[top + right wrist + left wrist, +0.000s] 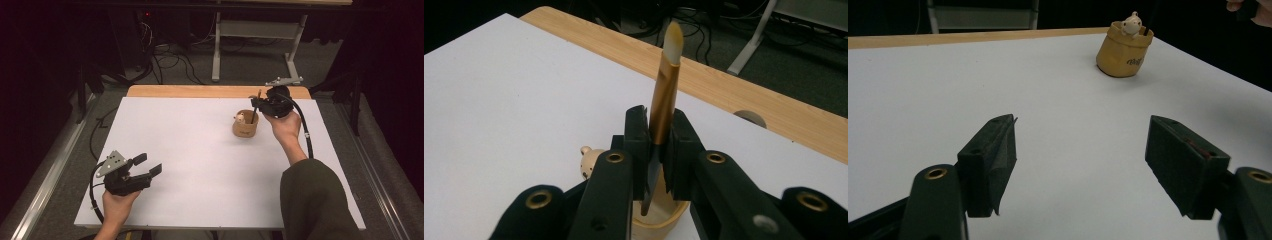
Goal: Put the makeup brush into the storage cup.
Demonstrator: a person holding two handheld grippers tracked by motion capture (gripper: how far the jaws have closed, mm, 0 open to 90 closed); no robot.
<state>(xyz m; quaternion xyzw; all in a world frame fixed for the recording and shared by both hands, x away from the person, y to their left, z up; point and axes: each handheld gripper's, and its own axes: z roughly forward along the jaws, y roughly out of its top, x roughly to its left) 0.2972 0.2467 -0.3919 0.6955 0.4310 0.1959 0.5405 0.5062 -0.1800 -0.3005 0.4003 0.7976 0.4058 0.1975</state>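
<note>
- The left tongs (148, 166) sit at the near left corner of the white counter (200, 165), held in the person's left hand (117, 207) just above the surface.
- Its jaws stand wide apart with nothing between them; in the left gripper view the bare counter shows through the gap of the left tongs (1080, 160).
- A black cable loops from the left tongs back over the near edge.
- A dark green sleeve (312, 200) comes in from the near right, and the right hand (286, 125) reaches toward the far right part of the counter.
- The cup (245, 125), tan and round, stands on the counter well apart from the left tongs, right of centre and toward the far side; a small pale bear figure (240, 118) peeks over its rim.
- The right tongs (658, 145) hover right over the cup (664, 220), jaws closed on a brush (663, 110) with a gold ferrule and a pale tip.
- The brush stands nearly upright, tip up, its dark lower end hanging into the mouth of the cup.
- Beyond the white sheet runs a strip of bare wood (200, 91), then grey floor with cables and a white frame (250, 35).
</note>
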